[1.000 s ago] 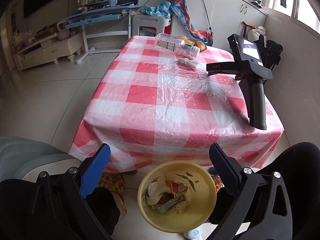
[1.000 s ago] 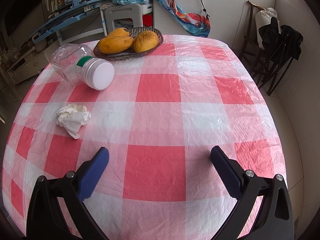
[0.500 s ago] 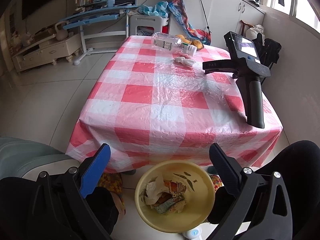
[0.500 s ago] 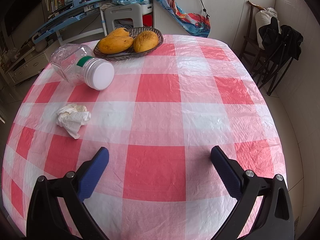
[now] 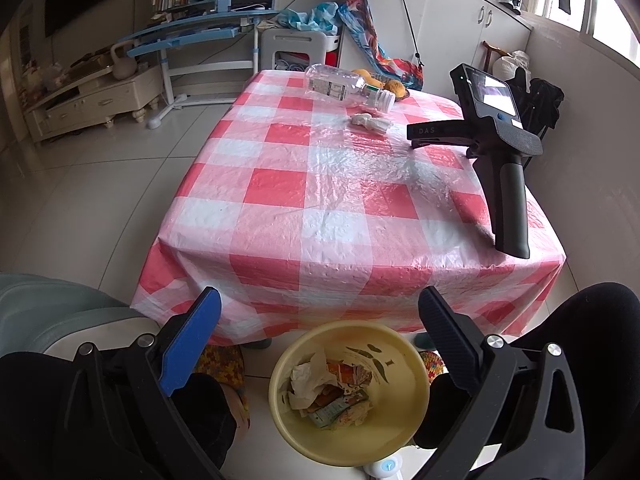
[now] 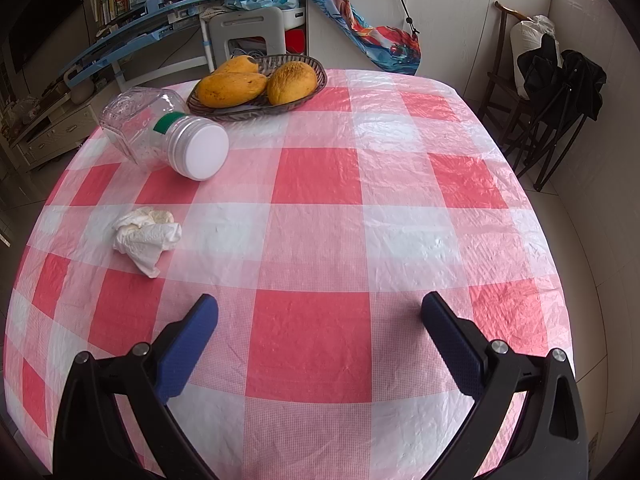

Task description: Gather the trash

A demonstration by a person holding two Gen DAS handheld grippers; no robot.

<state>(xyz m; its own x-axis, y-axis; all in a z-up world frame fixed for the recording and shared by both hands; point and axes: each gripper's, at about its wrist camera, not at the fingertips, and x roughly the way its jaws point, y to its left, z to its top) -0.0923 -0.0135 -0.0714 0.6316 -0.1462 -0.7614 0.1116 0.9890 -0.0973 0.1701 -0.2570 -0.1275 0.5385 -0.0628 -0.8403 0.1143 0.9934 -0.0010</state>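
Observation:
A yellow bin (image 5: 404, 364) holding crumpled paper and wrappers stands on the floor by the table's near edge. My left gripper (image 5: 319, 314) hangs open just above it with nothing between its fingers. On the red-and-white checked table lie a crumpled white tissue (image 6: 146, 236) (image 5: 370, 121) and an empty clear plastic bottle (image 6: 160, 134) (image 5: 346, 87) on its side with a white cap. My right gripper (image 6: 319, 322) is open over the tablecloth, to the right of the tissue and nearer than it. Its body (image 5: 492, 148) shows above the table's right side in the left wrist view.
A dark wicker basket (image 6: 256, 106) of yellow mangoes sits at the table's far edge behind the bottle. A person's dark-clad knees (image 5: 592, 320) flank the bin. A folding chair with black clothes (image 6: 560, 92) stands right of the table; a white stool (image 6: 248, 32) and desk stand beyond.
My left gripper has drawn back and risen a little, so the table and bin look slightly farther. The right gripper's view is unchanged.

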